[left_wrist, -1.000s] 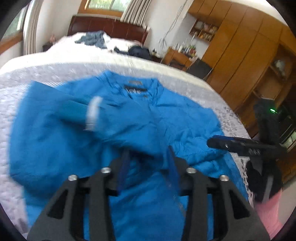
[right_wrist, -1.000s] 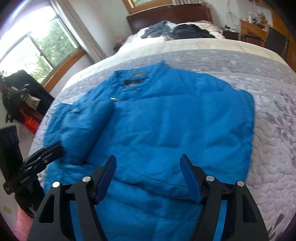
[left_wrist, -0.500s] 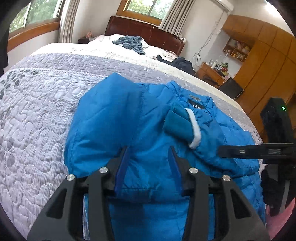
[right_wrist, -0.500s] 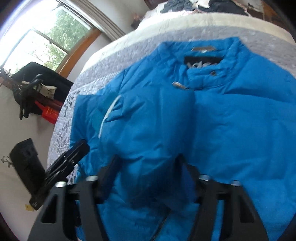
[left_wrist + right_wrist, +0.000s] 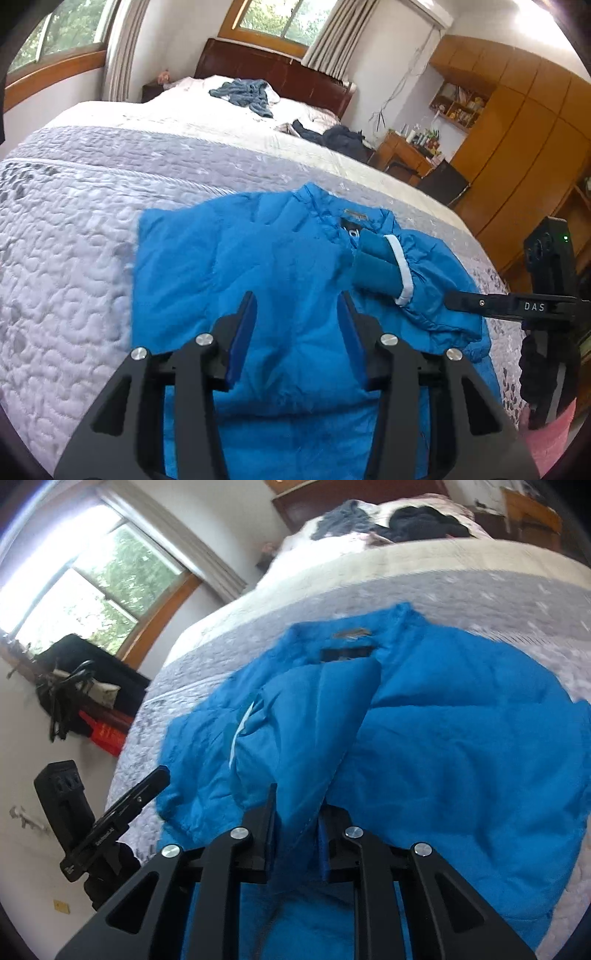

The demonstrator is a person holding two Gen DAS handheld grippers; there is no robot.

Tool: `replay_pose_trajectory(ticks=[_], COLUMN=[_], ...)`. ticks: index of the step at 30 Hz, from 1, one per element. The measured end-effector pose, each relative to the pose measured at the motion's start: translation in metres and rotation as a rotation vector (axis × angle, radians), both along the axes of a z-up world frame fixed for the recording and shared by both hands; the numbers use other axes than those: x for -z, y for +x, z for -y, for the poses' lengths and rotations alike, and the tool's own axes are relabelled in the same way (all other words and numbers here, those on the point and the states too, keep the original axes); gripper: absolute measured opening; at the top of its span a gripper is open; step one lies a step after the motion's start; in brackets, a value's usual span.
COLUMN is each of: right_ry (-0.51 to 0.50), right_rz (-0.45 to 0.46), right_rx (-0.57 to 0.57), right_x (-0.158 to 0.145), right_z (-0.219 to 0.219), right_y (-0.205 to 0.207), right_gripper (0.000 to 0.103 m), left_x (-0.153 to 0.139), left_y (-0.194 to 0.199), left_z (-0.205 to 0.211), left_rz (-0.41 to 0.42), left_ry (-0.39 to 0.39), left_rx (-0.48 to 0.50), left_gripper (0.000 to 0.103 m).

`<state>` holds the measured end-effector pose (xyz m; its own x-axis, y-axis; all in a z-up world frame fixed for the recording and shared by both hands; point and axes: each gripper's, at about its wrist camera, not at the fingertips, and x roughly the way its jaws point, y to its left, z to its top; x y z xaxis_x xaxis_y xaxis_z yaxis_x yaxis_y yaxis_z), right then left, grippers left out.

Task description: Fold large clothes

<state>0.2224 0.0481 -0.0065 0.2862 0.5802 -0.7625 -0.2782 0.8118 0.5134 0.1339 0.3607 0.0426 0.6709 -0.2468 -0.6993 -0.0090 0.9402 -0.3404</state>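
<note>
A bright blue padded jacket (image 5: pixel 258 266) lies spread on the grey quilted bed (image 5: pixel 74 229), collar toward the headboard. One sleeve, with a teal cuff (image 5: pixel 376 266) and white trim, is folded across the chest near the collar. My left gripper (image 5: pixel 297 314) hovers open over the jacket's body, with nothing between its fingers. My right gripper (image 5: pixel 297 816) is shut on a raised fold of the jacket (image 5: pixel 461 738) at its near side. Each gripper shows in the other's view: the right gripper (image 5: pixel 509 304) and the left gripper (image 5: pixel 122 812).
Dark clothes (image 5: pixel 243 94) lie heaped near the wooden headboard (image 5: pixel 280 77). Wooden wardrobes (image 5: pixel 517 122) and a desk stand right of the bed. A black bag and red items (image 5: pixel 103 731) sit on the floor under the window, left of the bed.
The right gripper went from wide open to shut on a fold of the jacket. The sleeve with the teal cuff has been laid across the chest, and the left gripper has drawn back.
</note>
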Motion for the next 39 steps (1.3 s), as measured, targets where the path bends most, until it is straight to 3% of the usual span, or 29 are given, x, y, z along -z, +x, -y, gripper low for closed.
replay_pose_trajectory(ticks=[5, 9, 12, 15, 19, 25, 28, 30, 31, 33, 39], right_ry=[-0.02, -0.031, -0.126, -0.233, -0.332, -0.474, -0.602, -0.656, -0.648, -0.589, -0.378], right_rz=[-0.062, -0.072, -0.009, 0.117, 0.194, 0.193, 0.221, 0.238, 0.236, 0.221, 0.208], right_rx=[0.022, 0.023, 0.048, 0.066, -0.023, -0.098, -0.078, -0.065, -0.059, -0.051, 0.01], right_x=[0.034, 0.041, 0.023, -0.007, -0.025, 0.001, 0.017, 0.024, 0.023, 0.016, -0.023], right_z=[0.007, 0.005, 0.006, 0.001, -0.039, -0.101, -0.113, -0.113, -0.109, -0.098, -0.047], right_y=[0.011, 0.012, 0.003, -0.012, -0.023, -0.014, -0.007, -0.004, -0.002, 0.0, -0.009], right_gripper=[0.02, 0.025, 0.039, 0.055, 0.062, 0.068, 0.067, 0.049, 0.046, 0.03, 0.026], left_x=[0.025, 0.023, 0.017, 0.005, -0.004, 0.012, 0.018, 0.018, 0.019, 0.019, 0.02], left_y=[0.015, 0.013, 0.007, 0.0, -0.003, 0.002, 0.003, 0.004, 0.004, 0.004, 0.003], left_z=[-0.003, -0.007, -0.01, -0.009, -0.009, -0.015, -0.013, -0.013, -0.013, -0.013, -0.013], left_rz=[-0.047, -0.049, -0.04, -0.016, 0.003, -0.034, -0.032, -0.03, -0.029, -0.028, -0.027], left_ry=[0.005, -0.016, -0.018, 0.051, 0.066, 0.085, 0.106, 0.108, 0.108, 0.104, 0.106], left_rx=[-0.007, -0.002, -0.01, -0.033, -0.028, -0.037, -0.029, -0.029, -0.028, -0.028, -0.034], left_gripper=[0.044, 0.044, 0.045, 0.05, 0.056, 0.056, 0.056, 0.056, 0.056, 0.056, 0.056])
